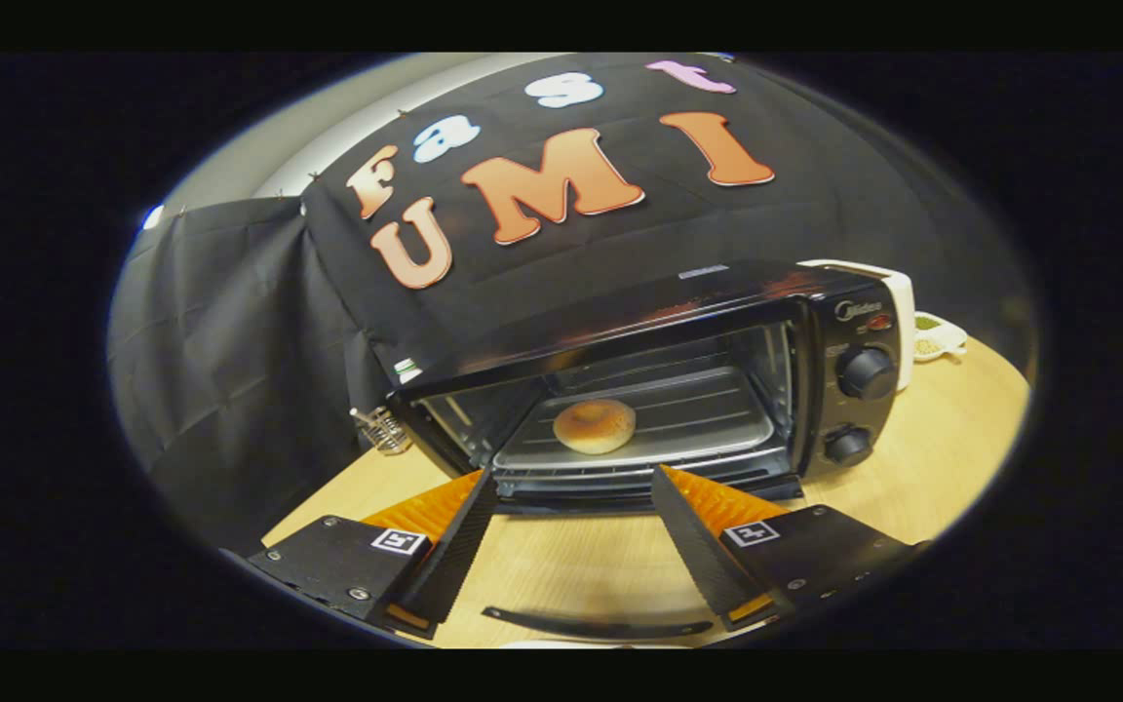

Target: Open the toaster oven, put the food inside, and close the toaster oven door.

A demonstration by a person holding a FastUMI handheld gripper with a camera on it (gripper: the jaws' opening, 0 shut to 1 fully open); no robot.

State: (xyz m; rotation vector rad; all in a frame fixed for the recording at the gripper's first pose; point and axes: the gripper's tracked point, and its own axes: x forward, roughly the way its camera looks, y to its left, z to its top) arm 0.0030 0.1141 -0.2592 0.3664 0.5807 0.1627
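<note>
Wooden bench (pixel 922 458): carries your toaster oven (pixel 717 331), door down.
Tool (pixel 571 478): your fingers spread wide, gripping nothing, just short of the oven.
Bun (pixel 594 425): on the tray (pixel 698 419) inside, beyond the fingers.

Browned bun (pixel 594 426) inside open toaster oven (pixel 659 380)

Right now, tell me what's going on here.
A person's handheld gripper hangs open and empty just in front of the black toaster oven on the wooden table. The oven's door is open. A round browned bun already sits on the metal tray inside. Closing the door is what remains.
</note>
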